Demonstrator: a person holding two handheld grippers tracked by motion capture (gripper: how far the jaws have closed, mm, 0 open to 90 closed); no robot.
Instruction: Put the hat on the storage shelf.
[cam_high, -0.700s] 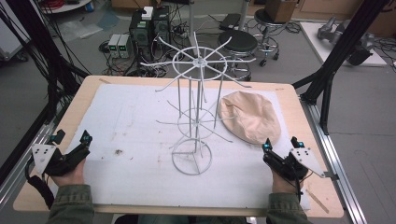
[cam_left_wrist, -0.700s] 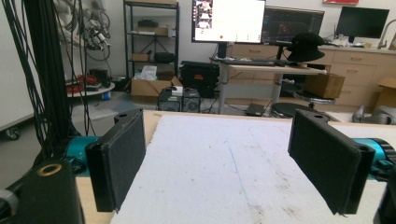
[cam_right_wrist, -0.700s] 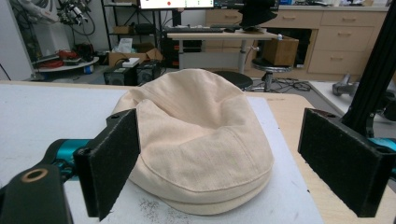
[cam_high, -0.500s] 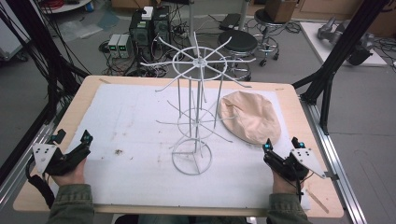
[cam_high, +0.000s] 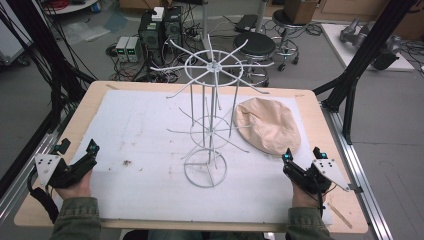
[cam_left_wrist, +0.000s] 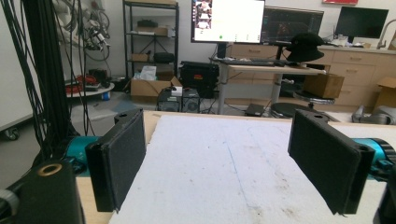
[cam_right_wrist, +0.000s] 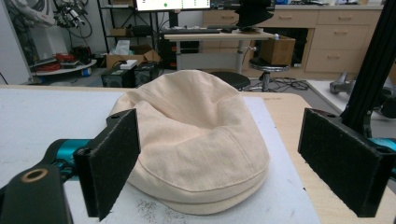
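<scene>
A beige cloth cap (cam_high: 268, 125) lies flat on the white mat (cam_high: 145, 125), right of a white wire rack (cam_high: 209, 105) that stands upright at the mat's middle. My right gripper (cam_high: 302, 157) rests near the front right, just short of the cap's near edge, jaws wide open. In the right gripper view the cap (cam_right_wrist: 196, 135) sits straight ahead of my right gripper (cam_right_wrist: 233, 161), apart from both pads. My left gripper (cam_high: 77, 150) rests open at the front left over bare mat, and in the left gripper view my left gripper (cam_left_wrist: 229, 163) has nothing between its pads.
The rack's thin wire arms (cam_high: 175, 90) stick out sideways at two heights. The wooden tabletop (cam_high: 320, 107) ends at metal rails and black frame posts (cam_high: 360, 65). Beyond the far edge are a stool (cam_high: 255, 47) and floor electronics (cam_high: 157, 30).
</scene>
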